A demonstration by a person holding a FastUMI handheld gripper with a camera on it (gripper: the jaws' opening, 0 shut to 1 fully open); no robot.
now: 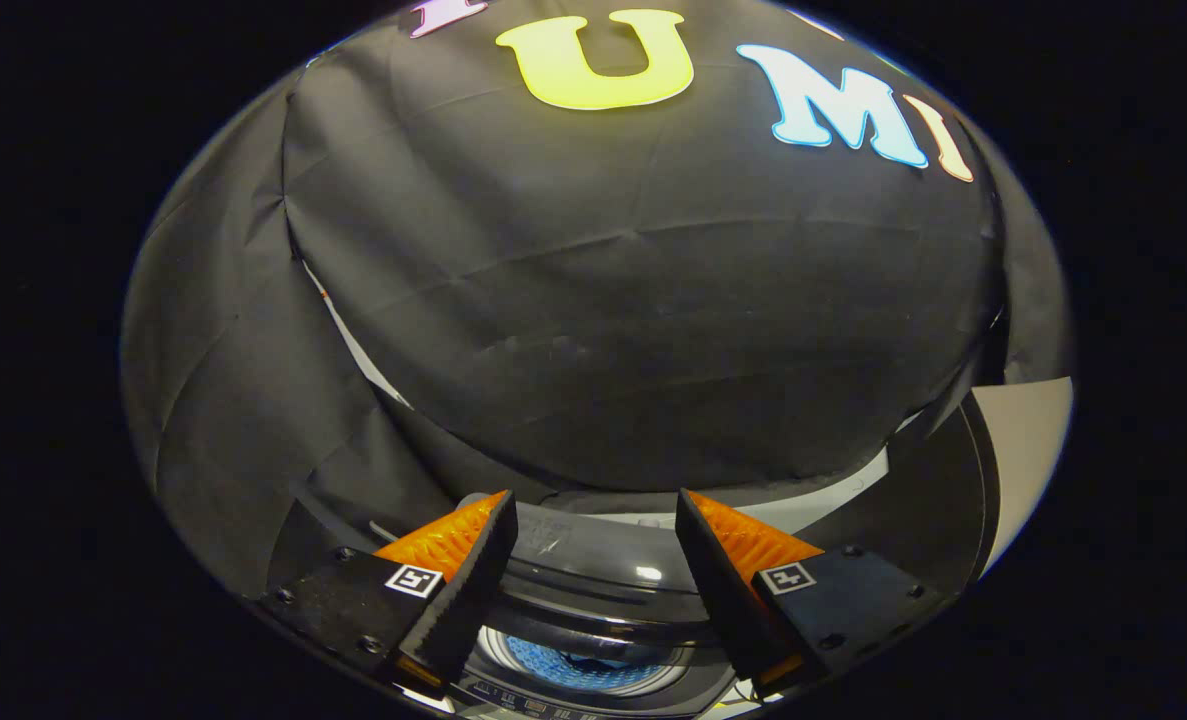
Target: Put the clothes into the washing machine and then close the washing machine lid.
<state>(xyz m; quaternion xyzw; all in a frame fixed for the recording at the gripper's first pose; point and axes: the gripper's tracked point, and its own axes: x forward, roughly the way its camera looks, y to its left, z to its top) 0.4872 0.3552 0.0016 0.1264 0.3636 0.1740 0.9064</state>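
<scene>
We hold the claw [596, 560] w/ fingers spread wide, nothing btwn them, prob. hovering above the washing machine [593, 600] to line up a reach. Its lid [593, 550] stands raised just ahead of the fingertips. The drum opening sits below, btwn the fingers, w/ blue clothes [563, 668] (likely already dropped in) inside.

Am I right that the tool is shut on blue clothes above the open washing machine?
Not quite: the gripper view shows the tool open, its fingers spread apart and holding nothing. The blue clothes already lie in the drum of the dark top-loading washing machine, below the fingers.
</scene>
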